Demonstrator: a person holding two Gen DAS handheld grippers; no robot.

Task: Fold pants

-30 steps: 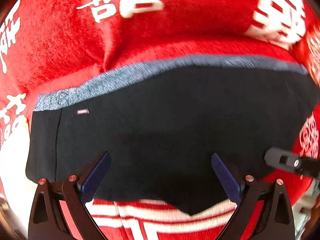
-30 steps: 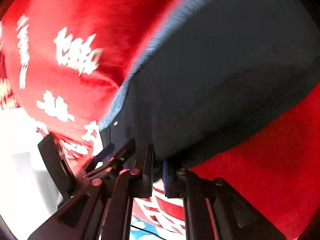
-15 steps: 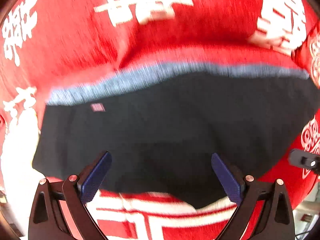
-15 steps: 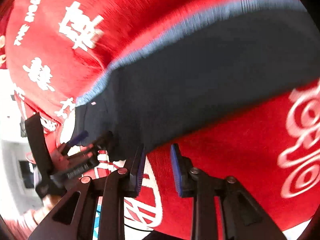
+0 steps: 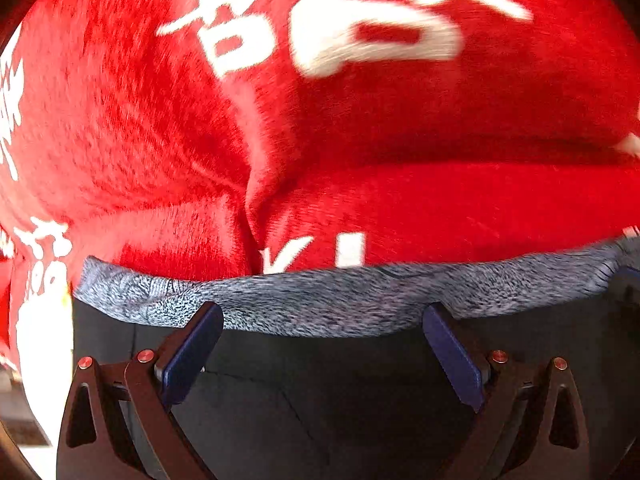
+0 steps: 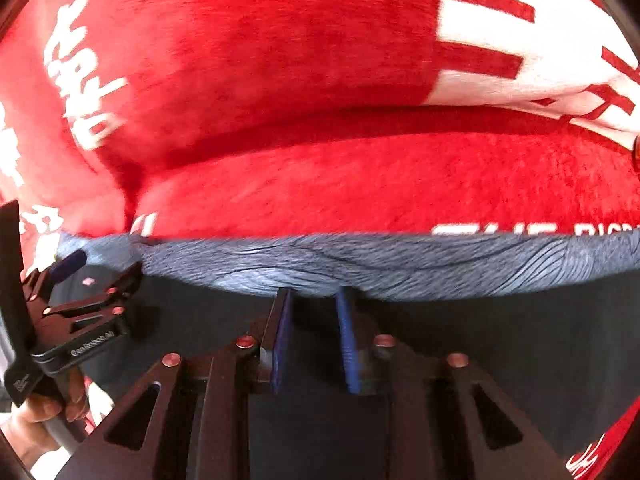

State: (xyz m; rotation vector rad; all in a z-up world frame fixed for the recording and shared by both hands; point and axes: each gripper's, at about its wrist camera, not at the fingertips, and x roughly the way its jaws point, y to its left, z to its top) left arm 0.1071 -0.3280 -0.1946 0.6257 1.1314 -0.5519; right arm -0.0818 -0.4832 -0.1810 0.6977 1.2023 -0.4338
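Pants (image 5: 340,400) lie dark on the red blanket (image 5: 360,120), grey waistband (image 5: 320,304) just ahead of my 2 grippers. Left gripper (image 5: 322,344) gapes wide, empty; right gripper (image 6: 314,336) is narrowing, nothing pinched yet. Next: pinch the waistband to fold.

Under everything you have a red plush blanket (image 5: 400,128), and it fills most of both wrist views. Its pile is fuzzy and brushed in streaks. Large white characters (image 5: 320,20) are printed across its far part in the left wrist view, blurred. In the right wrist view you see a big white block pattern with red bars (image 6: 520,40) at upper right and white lettering (image 6: 84,80) at left. A deep crease (image 5: 252,200) runs down the blanket, and a long fold (image 6: 320,128) throws a dark shadow across it.
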